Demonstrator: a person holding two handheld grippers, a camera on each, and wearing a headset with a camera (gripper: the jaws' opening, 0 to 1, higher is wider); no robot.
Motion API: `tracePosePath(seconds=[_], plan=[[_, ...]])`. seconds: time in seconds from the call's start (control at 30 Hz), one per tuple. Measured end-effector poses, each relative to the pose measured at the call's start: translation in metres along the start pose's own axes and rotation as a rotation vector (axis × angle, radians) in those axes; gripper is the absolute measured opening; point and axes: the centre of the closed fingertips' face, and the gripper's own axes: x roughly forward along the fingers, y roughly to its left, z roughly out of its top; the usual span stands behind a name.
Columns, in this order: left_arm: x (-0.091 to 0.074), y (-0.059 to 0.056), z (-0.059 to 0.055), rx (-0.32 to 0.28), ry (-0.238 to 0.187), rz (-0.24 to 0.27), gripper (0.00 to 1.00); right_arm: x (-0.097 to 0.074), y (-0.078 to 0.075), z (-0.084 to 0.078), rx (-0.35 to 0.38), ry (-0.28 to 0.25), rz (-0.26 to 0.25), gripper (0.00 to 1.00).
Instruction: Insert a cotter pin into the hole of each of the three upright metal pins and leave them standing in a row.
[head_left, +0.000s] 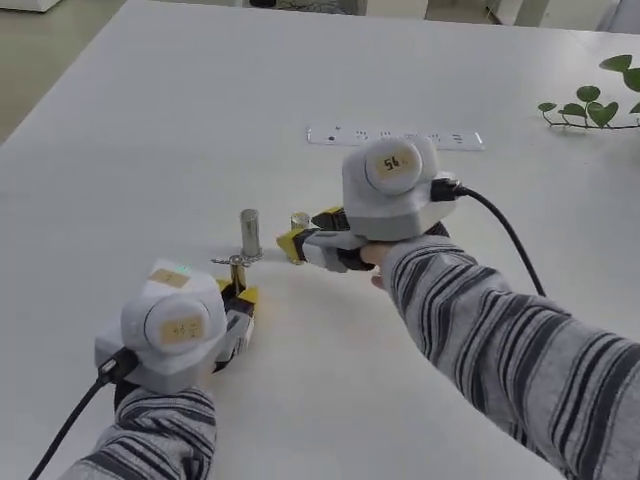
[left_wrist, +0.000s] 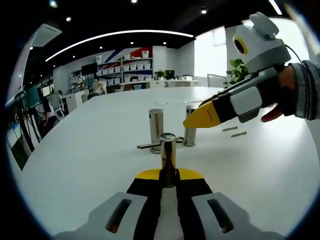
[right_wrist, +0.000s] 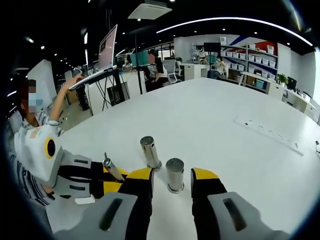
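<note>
White table (head_left: 200, 100), shelving (left_wrist: 132, 67), ceiling lights (left_wrist: 115, 35)

Three metal pins (head_left: 251, 233) stand on the table (head_left: 200, 120) before a power strip (head_left: 395, 137).

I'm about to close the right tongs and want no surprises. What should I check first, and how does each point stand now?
1. Left tongs clamped on the short silver metal pin: ok.
2. Thin steel cotter pin through that pin: ok, it sticks out sideways.
3. Right tongs open, straddling the second silver metal pin: ok.
4. That second pin's hole turned a reachable way: cannot tell.
5. Third silver metal pin standing upright: ok.
6. Two spare cotter pins lying on the white table: ok.
</note>
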Motion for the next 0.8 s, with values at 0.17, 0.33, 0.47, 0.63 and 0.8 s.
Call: tracePosePath(seconds=[0.17, 0.33, 0.47, 0.63, 0.8], plan=[[0.001, -0.003, 0.001, -0.007, -0.001, -0.010, 0.11, 0.009, 0.000, 0.001, 0.005, -0.006, -0.002, 0.21], [-0.001, -0.004, 0.001, -0.007, 0.003, -0.012, 0.19, 0.012, 0.003, -0.002, 0.019, -0.005, -0.007, 0.16], [-0.003, -0.004, 0.004, -0.011, -0.006, -0.023, 0.27, 0.013, -0.003, -0.002, 0.026, -0.006, -0.032, 0.11], [-0.008, -0.004, 0.007, -0.016, -0.012, -0.035, 0.36, 0.015, -0.003, -0.002, 0.031, -0.029, -0.033, 0.10], [-0.017, -0.002, 0.012, -0.041, -0.019, -0.046, 0.49, 0.014, -0.005, 0.000, 0.049, -0.053, -0.063, 0.09]])
